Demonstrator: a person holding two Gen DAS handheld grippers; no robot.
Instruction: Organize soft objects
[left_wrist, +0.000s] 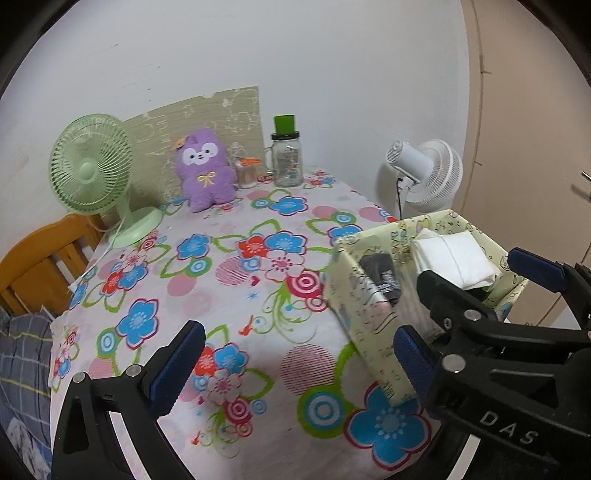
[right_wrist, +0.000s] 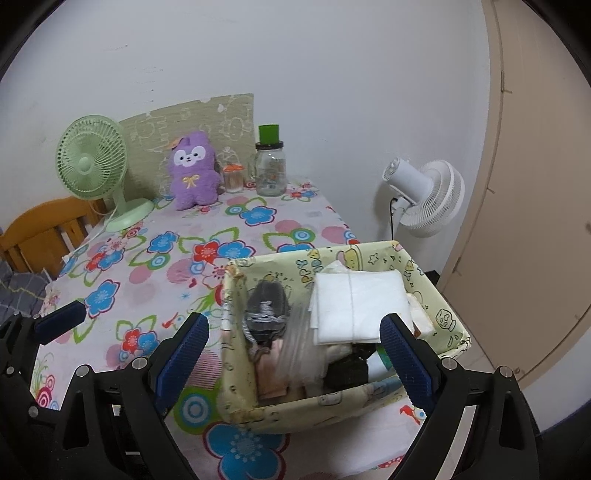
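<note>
A pale yellow fabric box stands at the table's near right corner; it also shows in the left wrist view. It holds a white folded cloth, a grey knitted item and other soft things. A purple plush toy sits upright at the back of the table, also in the right wrist view. My left gripper is open and empty above the floral cloth, left of the box. My right gripper is open and empty, hovering over the box's near side; it shows in the left wrist view.
A green desk fan stands back left, a glass jar with a green cup on top and a small jar back centre. A white fan stands beyond the table's right edge. A wooden chair is at left.
</note>
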